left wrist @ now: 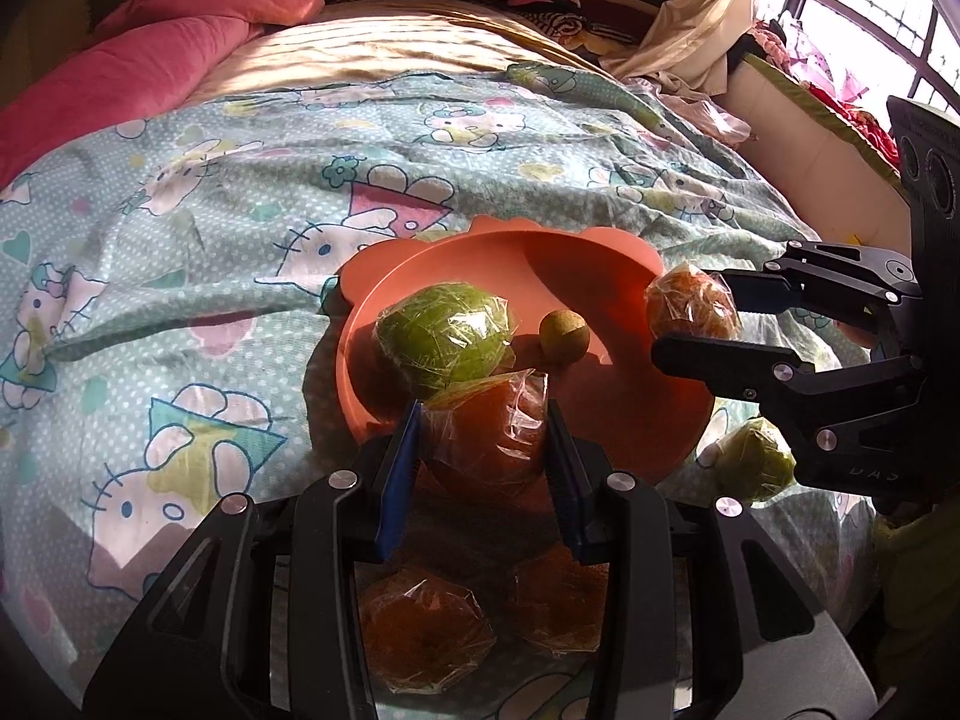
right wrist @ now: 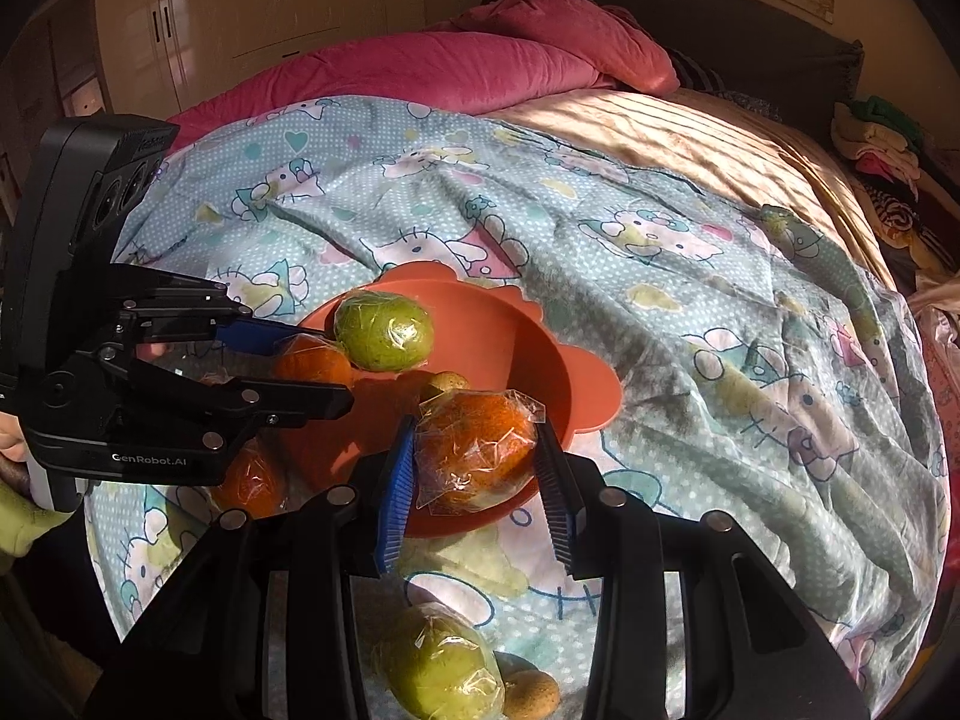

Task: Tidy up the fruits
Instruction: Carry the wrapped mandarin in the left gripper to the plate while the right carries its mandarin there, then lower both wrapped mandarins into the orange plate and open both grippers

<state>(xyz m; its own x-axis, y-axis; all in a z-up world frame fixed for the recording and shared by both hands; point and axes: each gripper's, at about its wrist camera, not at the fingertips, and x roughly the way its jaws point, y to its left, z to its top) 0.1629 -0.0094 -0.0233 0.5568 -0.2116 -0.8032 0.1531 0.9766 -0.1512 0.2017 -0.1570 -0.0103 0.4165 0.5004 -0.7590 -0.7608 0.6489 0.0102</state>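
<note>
Fingers of both grippers, left [left wrist: 485, 441] and right [right wrist: 474, 462], each clamp a plastic-wrapped orange fruit over the near rim of the round orange plastic bowl [left wrist: 558, 264] at frame centre, so I'd lower each clear of the wrapped green fruit [left wrist: 444, 339] before releasing.

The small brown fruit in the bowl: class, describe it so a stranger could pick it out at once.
Find the orange bowl on the cartoon-cat bedsheet. Inside it, beside the big wrapped green fruit, sits the small brown fruit. It is the only fruit in the bowl that is bare, round and far smaller than the plastic-wrapped ones around it.
</note>
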